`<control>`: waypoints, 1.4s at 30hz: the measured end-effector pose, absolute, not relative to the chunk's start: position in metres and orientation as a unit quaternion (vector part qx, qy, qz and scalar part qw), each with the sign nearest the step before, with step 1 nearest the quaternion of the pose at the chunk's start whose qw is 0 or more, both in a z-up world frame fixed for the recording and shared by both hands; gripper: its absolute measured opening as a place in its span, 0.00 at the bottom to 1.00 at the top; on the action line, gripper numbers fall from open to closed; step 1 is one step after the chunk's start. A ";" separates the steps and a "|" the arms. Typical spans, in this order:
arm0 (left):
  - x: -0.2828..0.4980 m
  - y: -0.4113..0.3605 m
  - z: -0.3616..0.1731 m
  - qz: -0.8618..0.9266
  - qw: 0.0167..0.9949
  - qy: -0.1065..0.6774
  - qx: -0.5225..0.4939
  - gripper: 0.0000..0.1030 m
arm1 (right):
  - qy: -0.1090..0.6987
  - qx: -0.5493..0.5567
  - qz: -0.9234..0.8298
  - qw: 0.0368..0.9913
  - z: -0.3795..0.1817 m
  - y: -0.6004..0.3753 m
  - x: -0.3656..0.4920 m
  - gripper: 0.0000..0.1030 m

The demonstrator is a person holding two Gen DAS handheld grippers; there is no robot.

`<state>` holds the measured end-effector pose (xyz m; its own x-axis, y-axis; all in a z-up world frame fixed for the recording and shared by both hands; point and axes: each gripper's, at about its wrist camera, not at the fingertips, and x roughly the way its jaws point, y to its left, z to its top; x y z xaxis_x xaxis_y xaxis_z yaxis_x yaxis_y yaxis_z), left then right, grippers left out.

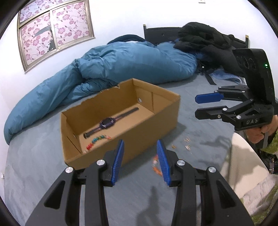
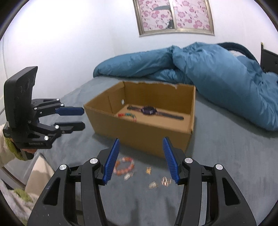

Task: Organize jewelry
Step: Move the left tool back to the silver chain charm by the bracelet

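Note:
An open cardboard box (image 1: 156, 120) (image 2: 142, 137) stands on the grey bed. Inside it lie a purple watch (image 1: 106, 122) (image 2: 149, 110) and a string of coloured beads (image 1: 97, 141) (image 2: 127, 115). On the sheet in front of the box lie a pink bead bracelet (image 2: 124, 165) (image 1: 156, 166) and several small gold pieces (image 2: 154, 185) (image 1: 186, 144). My left gripper (image 1: 140, 160) (image 2: 79, 118) is open and holds nothing, near the box's front wall. My right gripper (image 2: 140, 160) (image 1: 199, 106) hangs open above the bracelet and gold pieces, with nothing between its fingers.
A rumpled blue duvet (image 1: 121, 66) (image 2: 217, 73) lies behind the box. Black clothing (image 1: 205, 40) is piled at the dark headboard. A window with floral covering (image 1: 53, 29) (image 2: 175, 15) is set in the white wall. A person's hand (image 1: 264, 132) holds the right gripper.

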<state>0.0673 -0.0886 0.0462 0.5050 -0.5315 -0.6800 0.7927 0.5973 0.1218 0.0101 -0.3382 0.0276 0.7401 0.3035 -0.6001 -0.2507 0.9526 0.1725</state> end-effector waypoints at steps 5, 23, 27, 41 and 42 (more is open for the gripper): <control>0.051 -0.093 0.023 -0.406 0.824 0.322 0.229 0.37 | 0.366 0.044 0.141 0.919 0.004 -0.348 -0.003 0.48; 0.030 -0.128 -0.053 -0.460 0.767 0.363 0.264 0.37 | 0.434 0.020 0.138 0.890 -0.052 -0.355 -0.005 0.47; 0.031 -0.137 -0.060 -0.470 0.759 0.358 0.275 0.35 | 0.427 0.007 0.148 0.892 -0.056 -0.354 -0.001 0.43; 0.054 -0.156 -0.076 -0.475 0.744 0.369 0.290 0.23 | 0.436 -0.042 0.174 0.882 -0.074 -0.364 0.022 0.31; 0.056 -0.156 -0.077 -0.476 0.743 0.372 0.289 0.23 | 0.436 -0.044 0.177 0.881 -0.075 -0.365 0.024 0.30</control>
